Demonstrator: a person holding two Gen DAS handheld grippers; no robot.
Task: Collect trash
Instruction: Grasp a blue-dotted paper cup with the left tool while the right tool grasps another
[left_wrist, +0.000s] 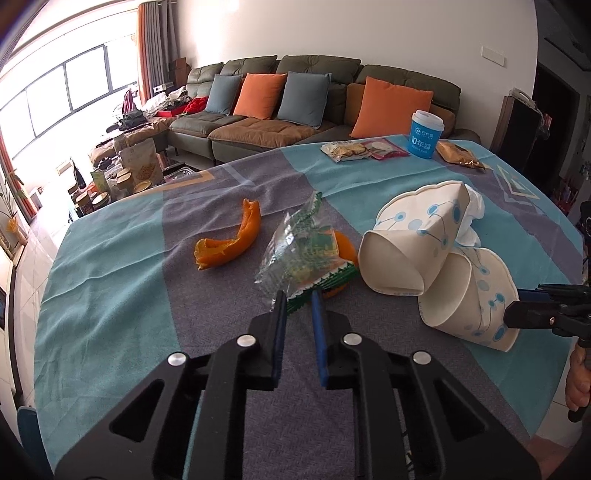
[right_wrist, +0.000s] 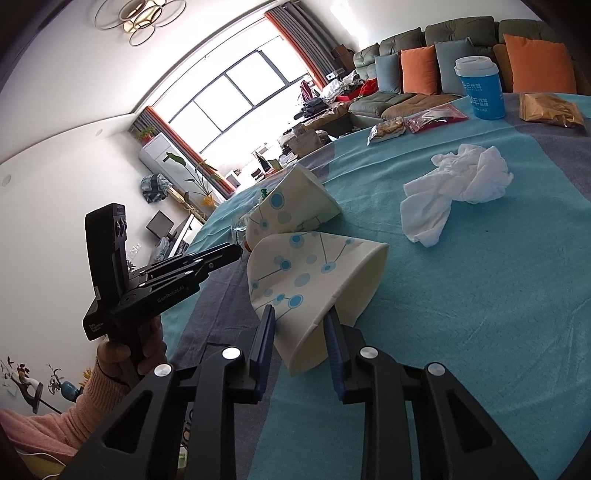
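Risk, left tongs (left_wrist: 299, 304): nearly pressed together at the near edge of the clear wrapper (left_wrist: 303, 254), six o'clock of the orange peel (left_wrist: 231, 240); whether the film is truly caught is hard to tell, and a thin pinch could slip on lifting

Risk, right tongs (right_wrist: 301, 323): pinching the near paper cup (right_wrist: 314, 280) at its rim; the squashed wall may buckle or pop free, knocking the second cup (right_wrist: 291, 206) at eleven o'clock

Outstanding on bench (right_wrist: 480, 332): tissue (right_wrist: 458, 188), two o'clock
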